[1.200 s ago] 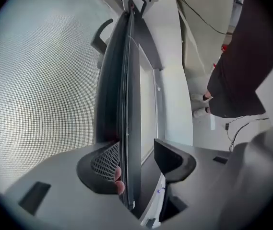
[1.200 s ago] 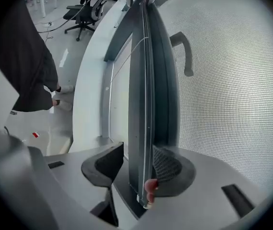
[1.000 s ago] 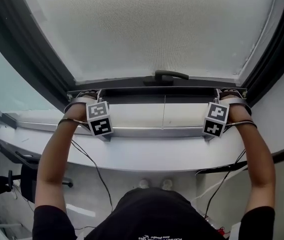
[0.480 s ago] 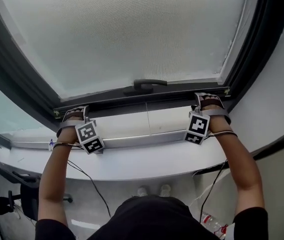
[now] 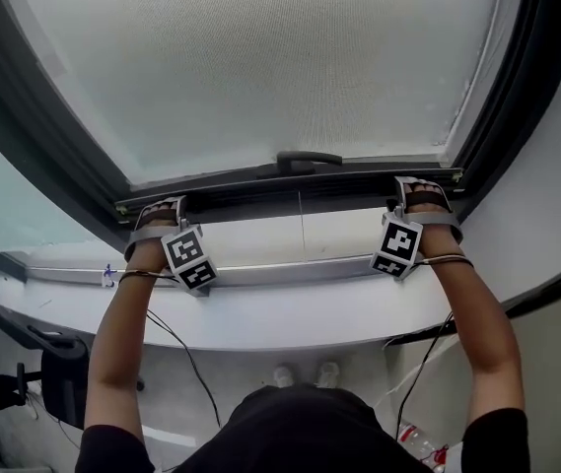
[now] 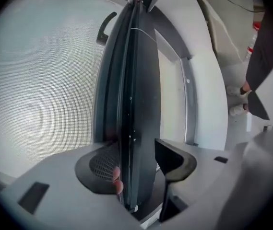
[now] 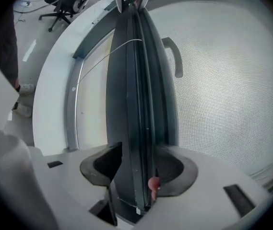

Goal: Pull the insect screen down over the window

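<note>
The jaws of the left gripper stand apart, one on each side of the dark bottom bar of the insect screen. The jaw on the room side shows a thin gap to the bar and does not seem to press on it. The jaws of the right gripper are opening, and the same bar is between them, near its other end. The bar runs from one gripper to the other and has a curved handle at its middle. Above the bar, the grey mesh of the screen fills the whole opening of the dark window frame, and the bar sits at the lower ends of this frame. Under the bar there is a white panel and then the white sill. The bare forearms of the person reach up to the two grippers.
</note>
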